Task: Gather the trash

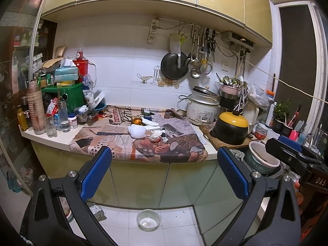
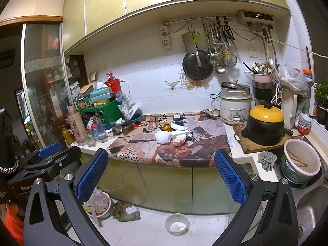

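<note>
Both tools, left and right, gape empty before the table edge. Crumpled tissue lies at 12 o'clock, white with red stains.

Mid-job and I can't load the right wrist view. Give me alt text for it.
The open right gripper hangs empty before a newspaper-covered kitchen counter strewn with crumpled white tissue, a white foam fruit net and a small dark bottle. A yellow-lidded black clay pot and white rice cooker stand right; the left gripper shows at far left.
</note>
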`<state>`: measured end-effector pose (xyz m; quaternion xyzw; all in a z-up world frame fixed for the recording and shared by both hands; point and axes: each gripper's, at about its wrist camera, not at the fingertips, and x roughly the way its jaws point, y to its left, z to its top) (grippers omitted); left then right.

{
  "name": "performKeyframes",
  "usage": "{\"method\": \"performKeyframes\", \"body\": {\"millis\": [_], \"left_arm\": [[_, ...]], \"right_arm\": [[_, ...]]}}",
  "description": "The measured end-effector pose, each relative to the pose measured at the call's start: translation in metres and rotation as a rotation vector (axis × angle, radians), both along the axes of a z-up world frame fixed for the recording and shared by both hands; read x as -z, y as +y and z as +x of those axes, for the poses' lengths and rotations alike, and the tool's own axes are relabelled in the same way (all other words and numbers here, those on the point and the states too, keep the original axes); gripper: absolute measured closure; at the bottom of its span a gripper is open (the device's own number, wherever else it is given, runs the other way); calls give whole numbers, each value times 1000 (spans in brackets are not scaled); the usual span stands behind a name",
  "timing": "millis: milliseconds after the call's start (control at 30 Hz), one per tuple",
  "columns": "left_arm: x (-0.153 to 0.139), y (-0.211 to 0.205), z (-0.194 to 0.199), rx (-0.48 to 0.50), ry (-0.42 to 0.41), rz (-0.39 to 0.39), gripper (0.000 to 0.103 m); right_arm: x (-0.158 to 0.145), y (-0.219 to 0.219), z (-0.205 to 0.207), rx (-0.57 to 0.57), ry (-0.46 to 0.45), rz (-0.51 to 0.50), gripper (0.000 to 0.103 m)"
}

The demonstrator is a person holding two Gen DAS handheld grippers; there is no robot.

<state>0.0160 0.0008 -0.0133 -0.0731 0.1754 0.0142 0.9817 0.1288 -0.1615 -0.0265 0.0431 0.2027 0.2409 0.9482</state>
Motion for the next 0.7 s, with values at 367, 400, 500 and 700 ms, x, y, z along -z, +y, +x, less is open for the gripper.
{"method": "performKeyframes", "body": {"millis": [367,400,500,700], "left_arm": [[8,-9,19,-39,19,-4,0],[10,-10,21,-42,24,-4,0],[12,-10,33,-46,42,2,0],[18,1,65,-66,65,11,0]], "right_arm": [[-2,-11,18,3,12,5,0],[-2,-11,22,5,14,6,0],[3,-12,33,9,26,8,0],[18,-8,62,15,71,15,0]]}}
